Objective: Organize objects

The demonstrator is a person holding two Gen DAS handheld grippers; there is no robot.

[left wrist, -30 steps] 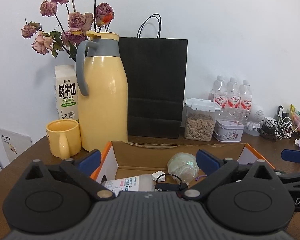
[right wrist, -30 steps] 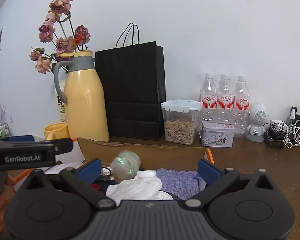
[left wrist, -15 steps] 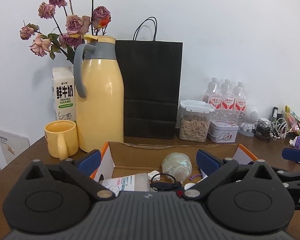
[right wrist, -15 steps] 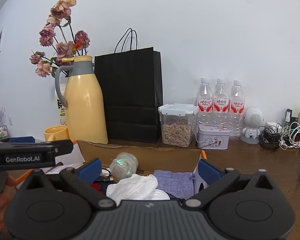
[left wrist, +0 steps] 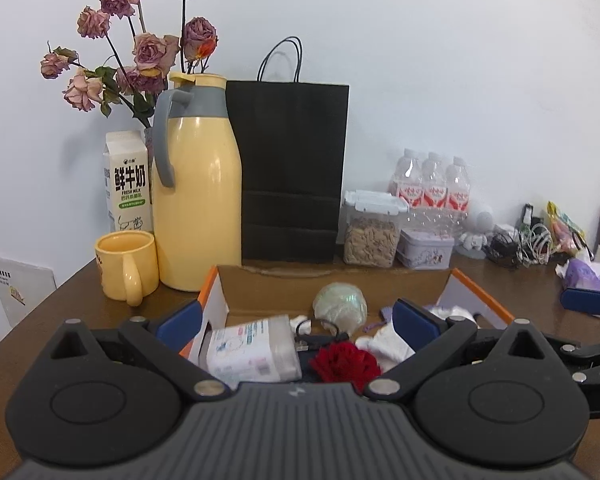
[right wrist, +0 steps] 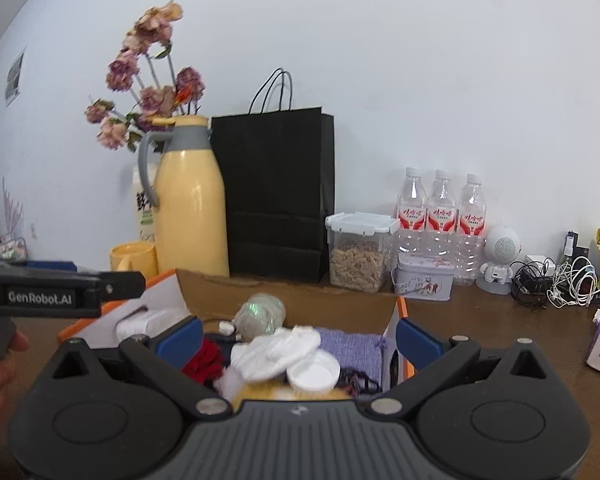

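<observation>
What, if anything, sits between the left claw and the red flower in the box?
Nothing visible blocks it. The red flower lies in the cardboard box directly ahead of the open left claw, between its fingers' line. A tissue pack lies beside it on the left, and white cloth on the right.

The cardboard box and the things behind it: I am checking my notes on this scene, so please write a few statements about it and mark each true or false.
1. The cardboard box holds a red flower. True.
2. The yellow mug lies on its side. False: it stands upright beside the yellow thermos.
3. Three water bottles stand against the wall. True.
4. The left gripper grips the shell. False: its fingers are open and hold nothing.
5. The black paper bag lies flat. False: it stands upright.
</observation>
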